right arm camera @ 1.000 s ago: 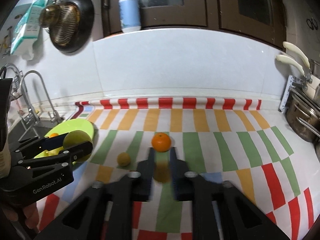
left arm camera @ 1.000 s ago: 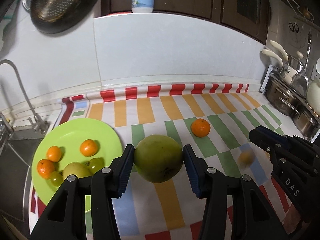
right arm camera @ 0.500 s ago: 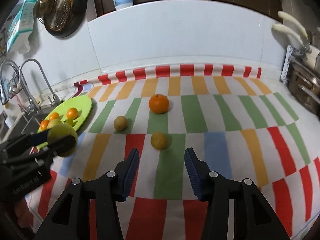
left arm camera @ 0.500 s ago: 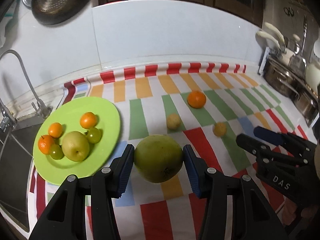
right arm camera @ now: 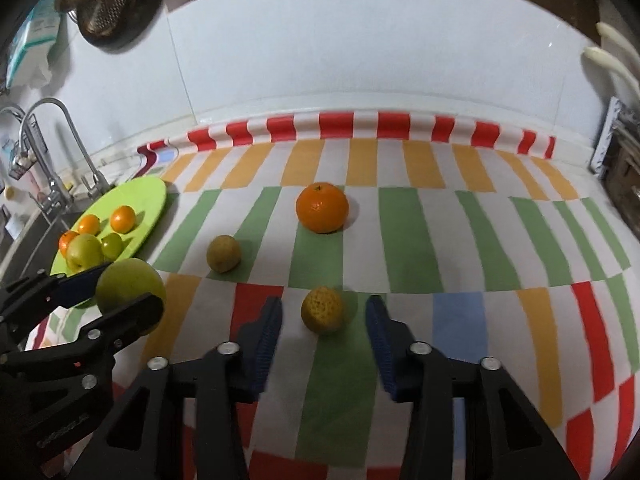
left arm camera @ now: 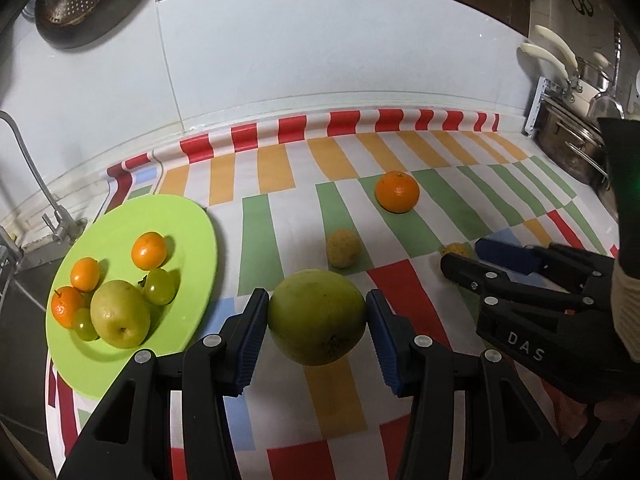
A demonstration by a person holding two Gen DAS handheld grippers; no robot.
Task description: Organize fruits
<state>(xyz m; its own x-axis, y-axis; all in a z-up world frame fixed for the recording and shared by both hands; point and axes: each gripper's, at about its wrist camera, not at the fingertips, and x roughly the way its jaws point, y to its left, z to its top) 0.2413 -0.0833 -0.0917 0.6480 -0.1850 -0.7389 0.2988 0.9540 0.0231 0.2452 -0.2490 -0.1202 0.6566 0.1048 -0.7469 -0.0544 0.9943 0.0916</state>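
My left gripper (left arm camera: 317, 316) is shut on a big green fruit (left arm camera: 316, 316) and holds it above the striped cloth, just right of the green plate (left arm camera: 192, 220). The plate carries small oranges (left arm camera: 149, 250), green grapes (left arm camera: 160, 286) and a yellow-green apple (left arm camera: 120, 313). My right gripper (right arm camera: 323, 320) is open, its pads on either side of a small yellow-orange fruit (right arm camera: 322, 309) lying on the cloth. A large orange (right arm camera: 322, 207) and a small yellowish fruit (right arm camera: 223, 253) lie farther back. The held green fruit also shows in the right wrist view (right arm camera: 130, 286).
A sink and tap (right arm camera: 52, 152) lie left of the plate. Steel pots (left arm camera: 576, 148) stand at the far right. A white tiled wall (left arm camera: 320, 60) backs the counter; a colander pan (right arm camera: 104, 4) hangs on it.
My left gripper has carried the green fruit back and up, so the plate shows nearer and fuller. My right gripper has opened and come down around the small yellow-orange fruit.
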